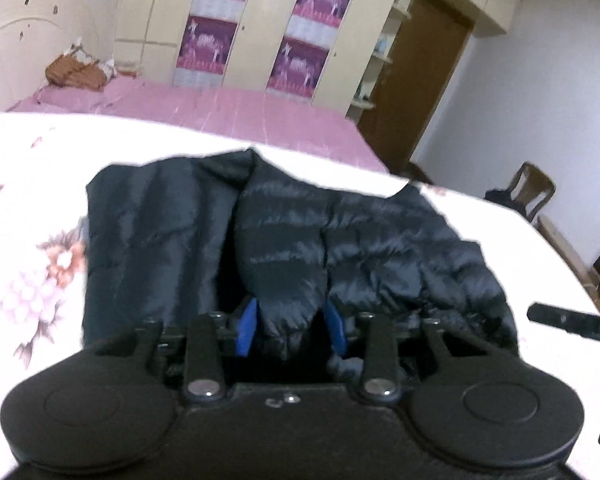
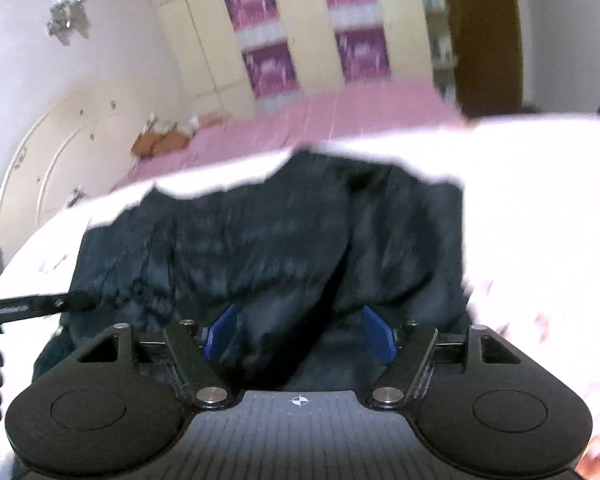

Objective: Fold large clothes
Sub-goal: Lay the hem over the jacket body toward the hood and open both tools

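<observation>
The dark navy quilted puffer jacket [image 1: 300, 240] lies bunched on the white floral bedspread [image 1: 32, 248], near its front edge, with the pink sheet [image 1: 240, 112] of the bed beyond it. Its hem or a sleeve end rises into the left claw [image 1: 291, 326], whose blue pads [image 1: 247, 326] stand narrowly apart with a padded fold squeezed between them, so it looks held. The right claw [image 2: 298, 334] hovers over the other side of the jacket with its blue pads [image 2: 220, 332] spread wider; fabric sits between them, but the right pad seems clear of it, so I judge this claw not gripping yet.

The step in hand looks like taking both near corners to lift and fold. To do it well, the right claw should bite a full thickness of the puffy edge, level with the left one's hold, so the fold line runs straight. The slippery shell could slide out of a shallow pinch.
</observation>
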`<state>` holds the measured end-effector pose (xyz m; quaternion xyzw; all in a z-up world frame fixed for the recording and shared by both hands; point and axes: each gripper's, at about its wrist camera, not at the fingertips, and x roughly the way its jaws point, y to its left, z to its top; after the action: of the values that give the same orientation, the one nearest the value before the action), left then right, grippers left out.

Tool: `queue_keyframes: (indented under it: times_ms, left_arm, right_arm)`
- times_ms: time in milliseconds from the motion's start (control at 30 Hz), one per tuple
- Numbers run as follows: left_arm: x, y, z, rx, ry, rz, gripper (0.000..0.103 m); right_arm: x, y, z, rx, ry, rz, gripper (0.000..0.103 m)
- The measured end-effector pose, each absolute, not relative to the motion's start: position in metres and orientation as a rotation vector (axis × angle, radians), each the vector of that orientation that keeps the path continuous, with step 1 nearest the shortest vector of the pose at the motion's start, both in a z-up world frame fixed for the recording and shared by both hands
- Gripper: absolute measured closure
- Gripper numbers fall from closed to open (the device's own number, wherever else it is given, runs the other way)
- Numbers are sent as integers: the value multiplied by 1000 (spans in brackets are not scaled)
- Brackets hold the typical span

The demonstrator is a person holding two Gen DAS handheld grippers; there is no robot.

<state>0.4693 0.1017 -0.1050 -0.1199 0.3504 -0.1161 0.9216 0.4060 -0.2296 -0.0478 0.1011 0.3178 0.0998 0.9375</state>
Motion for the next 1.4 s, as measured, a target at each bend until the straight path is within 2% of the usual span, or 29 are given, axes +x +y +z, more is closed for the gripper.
queue_keyframes:
  times_ms: [167, 300, 467, 567, 733, 833, 1067, 1200, 1267, 1333, 1400]
  left_arm:
    - [471, 83, -96, -248, 688, -232, 65]
    - [462, 100, -100, -241, 713, -159, 64]
    - [477, 88, -87, -236, 666, -188, 62]
    - [504, 61, -100, -248, 679, -255, 61]
    - [528, 41, -144, -187, 735, -235, 60]
    - [528, 37, -153, -161, 732, -234, 59]
    - [525, 37, -168, -136, 750, -241, 59]
    - [521, 32, -154, -112, 759, -222, 61]
    - [512, 33, -144, -121, 744, -220, 60]
    - [500, 33, -138, -130, 725, -225, 50]
    - [491, 30, -142, -114, 722, -227, 47]
  right_arm:
    - [432, -206, -42, 146, 583, 202, 34]
    - [455, -191, -55, 85, 589, 188, 34]
    - [479, -181, -103, 59, 698, 205, 34]
    - [475, -178, -122, 45, 766, 221, 34]
    - [470, -183, -92, 35, 621, 205, 34]
    - [484, -170, -114, -55, 679, 223, 34]
    - [488, -174, -155, -75, 727, 240, 31]
    - [488, -179, -141, -45, 749, 249, 31]
    - [477, -181, -127, -22, 704, 260, 31]
    - [466, -181, -122, -34, 688, 284, 31]
    - [461, -177, -130, -74, 712, 299, 31]
